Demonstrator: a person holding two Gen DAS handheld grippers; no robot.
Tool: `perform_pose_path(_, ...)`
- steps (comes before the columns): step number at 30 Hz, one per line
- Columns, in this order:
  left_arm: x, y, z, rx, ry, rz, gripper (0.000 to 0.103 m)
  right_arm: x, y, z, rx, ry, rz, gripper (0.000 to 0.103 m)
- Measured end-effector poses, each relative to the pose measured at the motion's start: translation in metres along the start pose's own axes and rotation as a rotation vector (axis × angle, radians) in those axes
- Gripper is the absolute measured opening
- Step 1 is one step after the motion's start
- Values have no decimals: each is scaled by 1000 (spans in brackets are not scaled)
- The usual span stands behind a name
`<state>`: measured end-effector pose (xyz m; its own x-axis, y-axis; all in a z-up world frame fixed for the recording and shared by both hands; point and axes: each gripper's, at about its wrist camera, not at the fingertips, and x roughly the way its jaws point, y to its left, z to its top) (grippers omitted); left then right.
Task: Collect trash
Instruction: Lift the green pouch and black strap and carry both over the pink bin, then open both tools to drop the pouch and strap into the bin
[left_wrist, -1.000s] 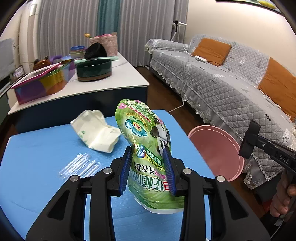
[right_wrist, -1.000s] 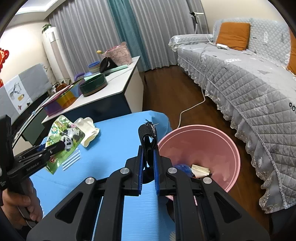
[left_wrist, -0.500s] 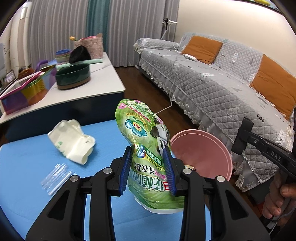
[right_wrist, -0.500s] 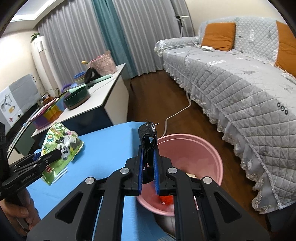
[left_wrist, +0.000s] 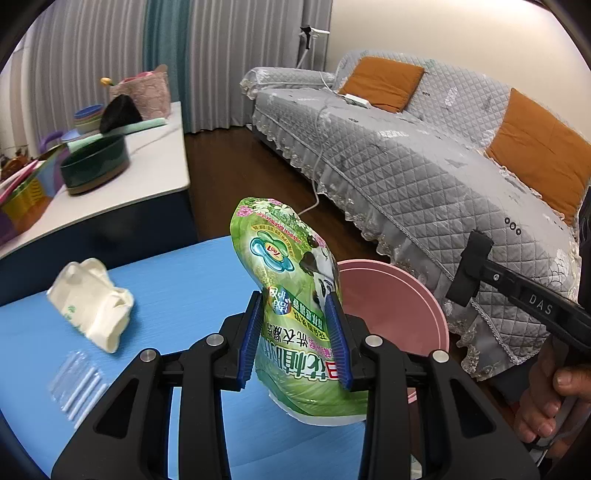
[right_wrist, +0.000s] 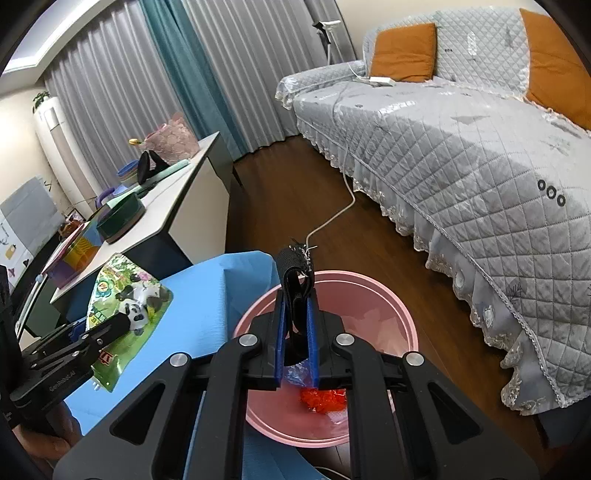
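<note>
My right gripper (right_wrist: 295, 325), clamped on a black strap (right_wrist: 295, 280), hung above the pink bin (right_wrist: 391, 306); my left gripper (left_wrist: 295, 332) pinched the green pouch (left_wrist: 291, 295) beside the bin — limp pouch could snag its rim, fall outside.

Glossy plastic pouch (left_wrist: 295, 302); smooth pink plastic bin (right_wrist: 369, 295); quilted cloth sofa (left_wrist: 424, 177).
</note>
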<state>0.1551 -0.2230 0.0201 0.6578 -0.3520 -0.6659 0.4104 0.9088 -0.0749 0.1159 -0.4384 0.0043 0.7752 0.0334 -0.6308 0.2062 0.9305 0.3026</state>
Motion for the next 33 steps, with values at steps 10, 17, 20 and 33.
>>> perform_pose_path(10, 34, -26, -2, 26, 42, -27, 39, 11, -16, -2, 30, 34, -8, 14)
perform_pose_path(17, 52, -35, -4, 30, 71, -40, 43, 18, -18, -4, 29, 56, -9, 14)
perform_pose_path(20, 59, -37, -5, 31, 82, -41, 48, 19, -18, -5, 33, 63, -10, 15)
perform_pose_path(33, 81, -30, -8, 0, 126, -33, 51, 27, -22, -7, 54, 85, -16, 38)
